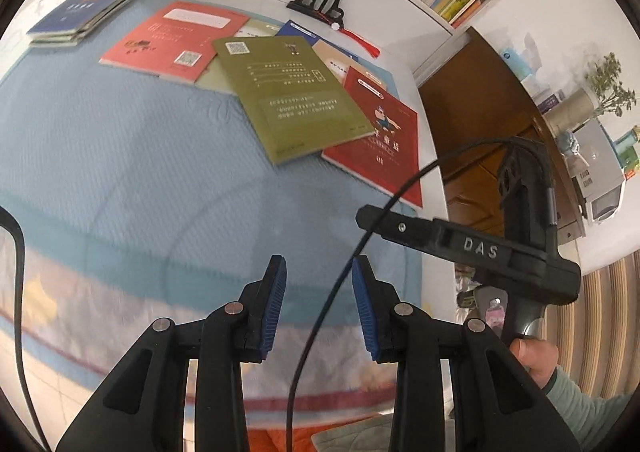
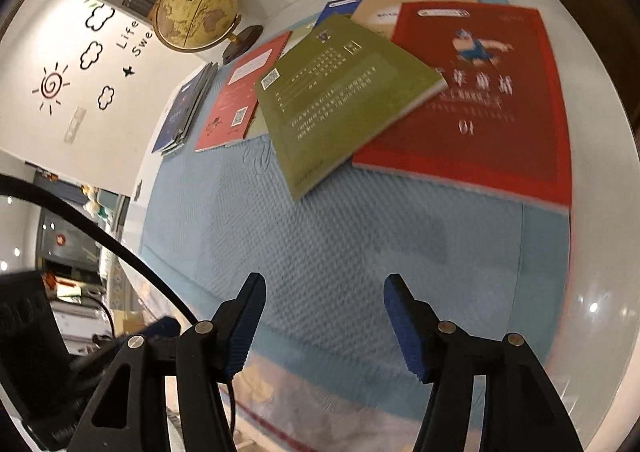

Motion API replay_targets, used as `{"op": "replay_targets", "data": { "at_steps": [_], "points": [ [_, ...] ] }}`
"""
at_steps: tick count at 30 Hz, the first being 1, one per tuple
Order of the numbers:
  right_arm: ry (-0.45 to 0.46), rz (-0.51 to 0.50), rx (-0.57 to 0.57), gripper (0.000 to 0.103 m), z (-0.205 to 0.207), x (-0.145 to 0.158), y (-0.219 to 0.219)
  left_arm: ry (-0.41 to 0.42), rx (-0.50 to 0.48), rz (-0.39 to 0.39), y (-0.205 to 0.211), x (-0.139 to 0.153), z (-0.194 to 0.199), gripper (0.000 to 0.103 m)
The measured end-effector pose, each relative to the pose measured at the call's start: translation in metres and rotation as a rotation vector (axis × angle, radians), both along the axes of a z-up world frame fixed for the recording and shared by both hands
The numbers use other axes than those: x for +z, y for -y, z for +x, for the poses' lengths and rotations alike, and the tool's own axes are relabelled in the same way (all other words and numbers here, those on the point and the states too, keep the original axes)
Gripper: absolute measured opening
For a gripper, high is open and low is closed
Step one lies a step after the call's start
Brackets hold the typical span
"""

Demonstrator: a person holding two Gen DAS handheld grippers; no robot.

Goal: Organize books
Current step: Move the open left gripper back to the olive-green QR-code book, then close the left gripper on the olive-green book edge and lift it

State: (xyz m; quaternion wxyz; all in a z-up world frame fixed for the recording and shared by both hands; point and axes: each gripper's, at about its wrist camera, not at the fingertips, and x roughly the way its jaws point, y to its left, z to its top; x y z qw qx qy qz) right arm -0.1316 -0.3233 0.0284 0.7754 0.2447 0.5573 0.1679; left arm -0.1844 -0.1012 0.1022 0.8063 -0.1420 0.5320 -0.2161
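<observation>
With both the left claw [image 1: 319,306] and right claw [image 2: 324,326] gaping wide and empty over the blue mat [image 2: 340,244], grabbing the green book [image 2: 344,92], which lies atop the red book [image 2: 488,100] on the counter [image 2: 600,172], risks dragging its neighbours askew.

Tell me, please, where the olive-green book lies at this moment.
The olive-green book lies in the middle of the loose books on the blue mat, overlapping the dark red book to its right, with the pink book to its left.
</observation>
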Motion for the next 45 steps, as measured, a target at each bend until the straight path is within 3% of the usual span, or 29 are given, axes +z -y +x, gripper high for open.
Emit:
{"op": "replay_targets", "data": {
  "at_steps": [6, 10, 17, 21, 24, 28, 31, 36, 41, 45],
  "points": [
    [-0.097, 0.019, 0.017, 0.061, -0.027, -0.008, -0.014, 0.01, 0.14, -0.044, -0.04, 0.001, -0.064, 0.031],
    [-0.208, 0.175, -0.044, 0.061, -0.037, -0.031, -0.022, 0.088, 0.278, -0.059, -0.071, 0.017, -0.102, 0.031],
    [-0.18, 0.193, -0.014, 0.061, -0.062, -0.021, -0.027, 0.125, 0.277, -0.023, -0.072, 0.032, -0.105, 0.031],
    [-0.153, 0.179, -0.06, 0.061, -0.055, -0.014, -0.006, 0.119, 0.248, -0.01, -0.06, 0.035, -0.078, 0.032],
    [-0.117, 0.166, -0.09, 0.061, -0.042, -0.006, 0.015, 0.118, 0.235, -0.031, -0.053, 0.035, -0.045, 0.043],
    [-0.072, 0.096, -0.125, 0.068, -0.014, 0.005, 0.043, 0.097, 0.2, -0.023, -0.038, 0.029, 0.006, 0.046],
    [-0.038, 0.037, -0.135, 0.073, 0.012, 0.011, 0.058, 0.061, 0.151, 0.0, -0.018, 0.016, 0.054, 0.046],
    [0.008, -0.069, -0.109, 0.074, 0.073, 0.009, 0.066, -0.016, 0.108, 0.026, 0.011, -0.019, 0.127, 0.046],
    [0.087, -0.242, -0.054, 0.074, 0.13, 0.003, 0.057, -0.081, 0.137, 0.051, 0.023, -0.052, 0.17, 0.046],
    [0.103, -0.281, -0.021, 0.066, 0.167, -0.012, 0.054, -0.124, 0.186, 0.053, 0.02, -0.071, 0.183, 0.046]
  ]
}}
